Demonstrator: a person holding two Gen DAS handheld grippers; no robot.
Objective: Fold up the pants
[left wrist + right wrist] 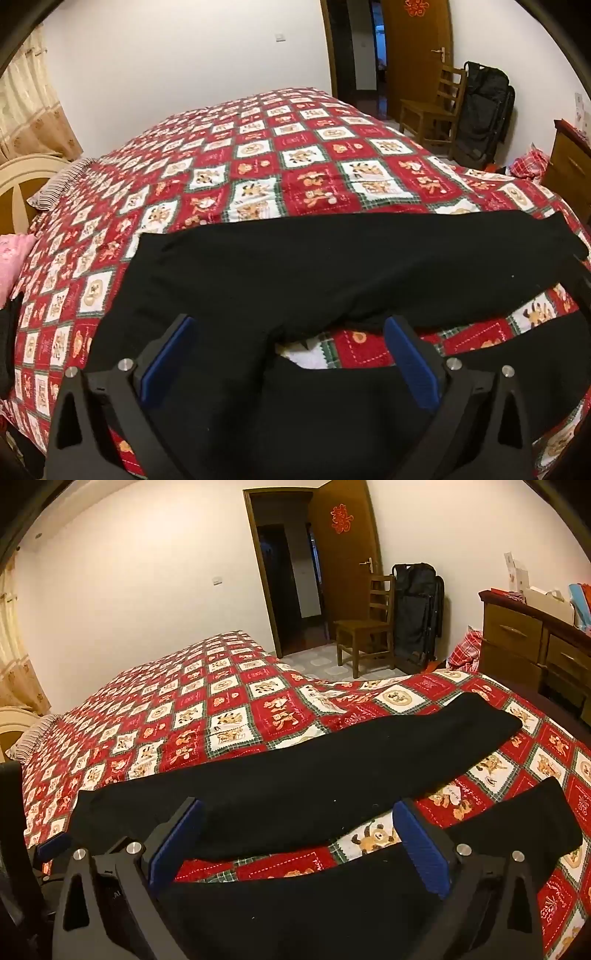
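Observation:
Black pants (295, 266) lie flat on the red patterned quilt (258, 166) of a bed, waist to the left, the two legs spread apart to the right. My left gripper (288, 325) hovers open just above the crotch, where the legs split; nothing is between its blue pads (166, 358). In the right wrist view the far leg (332, 760) runs toward the right and the near leg (332, 897) lies under my right gripper (298, 806), which is open and holds nothing. A blue pad (55, 843) of the left gripper shows at the left edge.
A striped pillow (55, 188) and a headboard (22, 177) are at the bed's left end. Beyond the bed stand a wooden chair (365, 627), a black bag (417, 609), an open door (343, 554) and a wooden dresser (535, 642). Pink cloth (9, 266) lies at the left.

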